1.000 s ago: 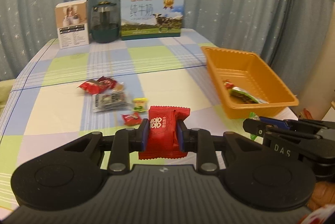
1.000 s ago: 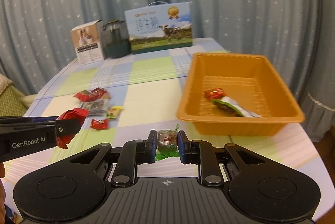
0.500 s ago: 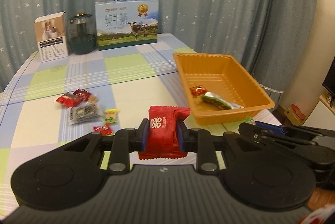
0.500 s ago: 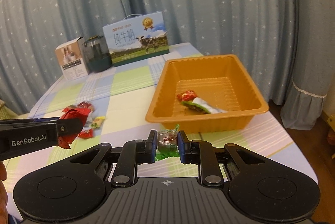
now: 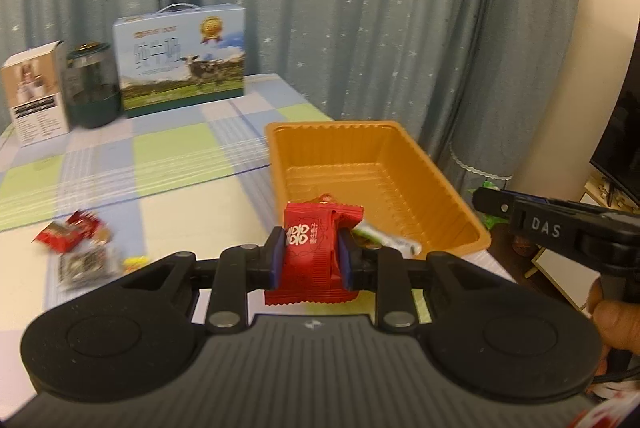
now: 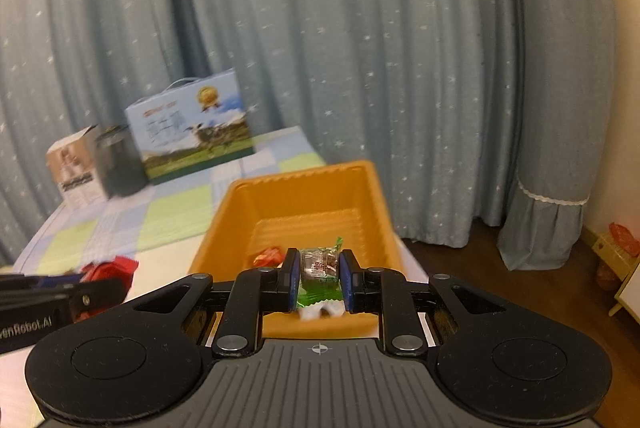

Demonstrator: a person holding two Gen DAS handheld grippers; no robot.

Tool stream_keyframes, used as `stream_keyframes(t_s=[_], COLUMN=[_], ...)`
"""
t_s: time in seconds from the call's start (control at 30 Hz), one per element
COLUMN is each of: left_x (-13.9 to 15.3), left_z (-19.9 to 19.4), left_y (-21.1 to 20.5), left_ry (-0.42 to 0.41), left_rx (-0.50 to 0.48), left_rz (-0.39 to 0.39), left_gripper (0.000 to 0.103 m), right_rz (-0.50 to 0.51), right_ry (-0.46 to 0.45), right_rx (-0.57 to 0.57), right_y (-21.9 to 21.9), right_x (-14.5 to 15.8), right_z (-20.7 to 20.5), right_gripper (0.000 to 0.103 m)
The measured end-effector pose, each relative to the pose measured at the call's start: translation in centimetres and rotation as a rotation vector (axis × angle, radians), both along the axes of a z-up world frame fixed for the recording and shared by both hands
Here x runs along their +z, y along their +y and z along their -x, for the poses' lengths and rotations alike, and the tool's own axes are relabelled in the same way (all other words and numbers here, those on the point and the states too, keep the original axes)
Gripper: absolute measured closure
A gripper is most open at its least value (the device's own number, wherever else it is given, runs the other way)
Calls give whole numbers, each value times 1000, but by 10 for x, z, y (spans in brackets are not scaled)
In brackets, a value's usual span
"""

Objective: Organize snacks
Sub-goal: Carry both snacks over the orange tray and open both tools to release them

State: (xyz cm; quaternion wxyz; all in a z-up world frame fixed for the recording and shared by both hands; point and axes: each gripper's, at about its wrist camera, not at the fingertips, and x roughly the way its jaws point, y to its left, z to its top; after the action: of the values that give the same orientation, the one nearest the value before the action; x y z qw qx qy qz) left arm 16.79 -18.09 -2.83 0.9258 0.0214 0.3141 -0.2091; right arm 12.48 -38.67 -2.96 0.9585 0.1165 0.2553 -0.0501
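Observation:
My left gripper is shut on a red snack packet with white characters, held at the near left corner of the orange tray. A green-and-white wrapper lies in the tray behind it. My right gripper is shut on a small candy in a green wrapper, just over the near rim of the orange tray, where a red candy lies. The left gripper with its red packet shows at the left edge of the right wrist view.
Loose snacks remain on the checked tablecloth to the left. A milk carton box, a dark jar and a small white box stand at the far edge. A hand holds the right gripper handle.
Both grippers have swung right toward the orange tray, each keeping its snack. The tray now sits directly ahead of both, and the loose snacks have slid to the left of view.

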Motion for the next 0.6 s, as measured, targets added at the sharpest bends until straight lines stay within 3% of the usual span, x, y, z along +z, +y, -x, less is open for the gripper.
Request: stream_keyframes(t_s=[0.5,0.6], left_x=[-29,-34], left_z=[-59,-65], left_y=[-44,-44], left_ry=[51,57], left_rx=[-69,-65], left_rz=[14,30], left_gripper=[78,67], right_rz=[-59,-55], right_ry=[18,27], right_rx=[-45,-45], right_y=[-27,-27], right_x=[-18,-21], right_z=[-36,-40], right_gripper=[82,82])
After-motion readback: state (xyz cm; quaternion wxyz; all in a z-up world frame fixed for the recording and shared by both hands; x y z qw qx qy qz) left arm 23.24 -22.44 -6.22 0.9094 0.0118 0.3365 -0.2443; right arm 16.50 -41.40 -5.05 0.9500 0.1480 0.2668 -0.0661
